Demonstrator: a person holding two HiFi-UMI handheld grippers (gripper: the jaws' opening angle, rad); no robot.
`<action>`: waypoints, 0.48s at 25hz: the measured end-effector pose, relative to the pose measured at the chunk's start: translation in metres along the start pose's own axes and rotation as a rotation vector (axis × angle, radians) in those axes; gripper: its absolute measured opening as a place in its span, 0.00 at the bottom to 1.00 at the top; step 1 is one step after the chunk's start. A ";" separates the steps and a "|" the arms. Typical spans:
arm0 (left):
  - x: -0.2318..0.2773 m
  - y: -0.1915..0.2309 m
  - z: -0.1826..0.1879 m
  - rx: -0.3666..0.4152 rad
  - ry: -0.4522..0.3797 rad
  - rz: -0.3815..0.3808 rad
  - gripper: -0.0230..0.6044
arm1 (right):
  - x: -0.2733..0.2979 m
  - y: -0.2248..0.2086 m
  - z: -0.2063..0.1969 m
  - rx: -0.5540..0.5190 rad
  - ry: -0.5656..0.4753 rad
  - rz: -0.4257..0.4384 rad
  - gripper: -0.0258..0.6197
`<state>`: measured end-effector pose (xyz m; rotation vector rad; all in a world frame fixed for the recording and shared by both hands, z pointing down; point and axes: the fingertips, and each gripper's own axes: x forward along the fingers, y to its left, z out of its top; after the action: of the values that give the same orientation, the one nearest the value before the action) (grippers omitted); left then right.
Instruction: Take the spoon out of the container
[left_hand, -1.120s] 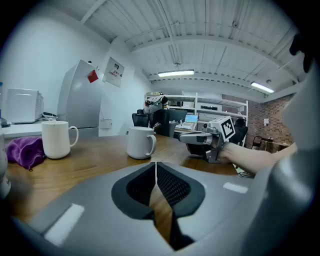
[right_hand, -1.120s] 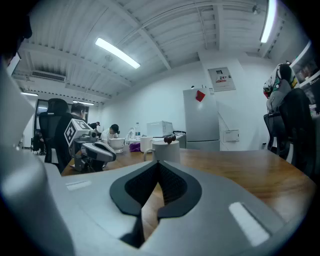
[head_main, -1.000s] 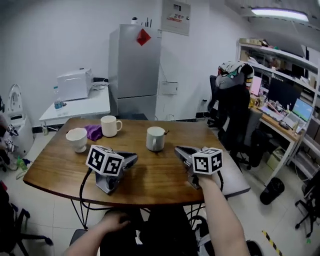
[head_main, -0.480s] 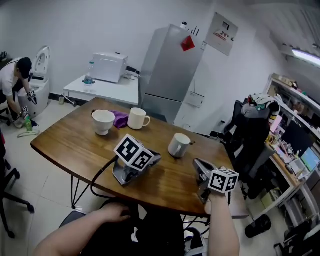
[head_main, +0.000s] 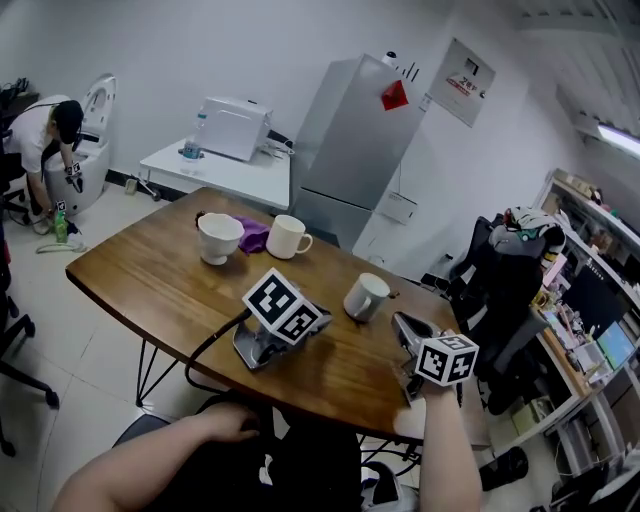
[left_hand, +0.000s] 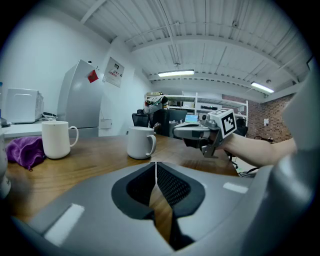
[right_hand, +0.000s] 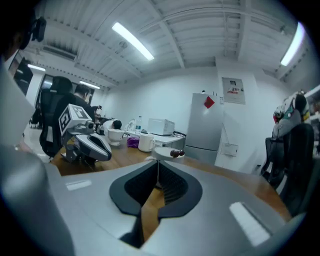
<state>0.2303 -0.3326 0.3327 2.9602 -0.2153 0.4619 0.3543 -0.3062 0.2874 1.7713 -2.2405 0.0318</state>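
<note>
A white mug (head_main: 366, 297) stands mid-table, with the spoon's dark handle (head_main: 394, 293) sticking out over its rim. In the right gripper view the mug (right_hand: 165, 152) sits just past the jaws, and the spoon's brown end (right_hand: 177, 153) shows above it. A hand holds my right gripper (head_main: 401, 319) just right of the mug. Its jaws are starting to open, their tips (right_hand: 158, 165) still look together, and nothing is between them. My left gripper (head_main: 320, 321) lies on the table left of the mug, unheld and shut (left_hand: 156, 165) on nothing.
A cream mug (head_main: 287, 237), a white cup (head_main: 220, 238) and a purple cloth (head_main: 253, 234) sit at the wooden table's (head_main: 150, 285) far side. A black cable runs off the near edge. An office chair (head_main: 495, 300) stands to the right, and a person crouches far left.
The head camera has swung left and tilted, so the table now runs diagonally. Both grippers stay where they were beside the mug. The left hand rests in the lap.
</note>
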 end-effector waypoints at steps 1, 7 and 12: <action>0.000 0.000 0.000 0.000 0.000 0.000 0.06 | 0.002 -0.002 0.003 -0.046 0.015 -0.020 0.06; 0.000 -0.001 0.000 -0.001 0.002 0.002 0.06 | 0.013 -0.008 0.018 -0.499 0.156 -0.161 0.12; -0.001 -0.001 0.001 0.000 0.001 0.002 0.06 | 0.025 -0.005 0.018 -0.800 0.286 -0.205 0.18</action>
<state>0.2300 -0.3318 0.3316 2.9600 -0.2187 0.4642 0.3505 -0.3348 0.2749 1.4098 -1.5327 -0.5374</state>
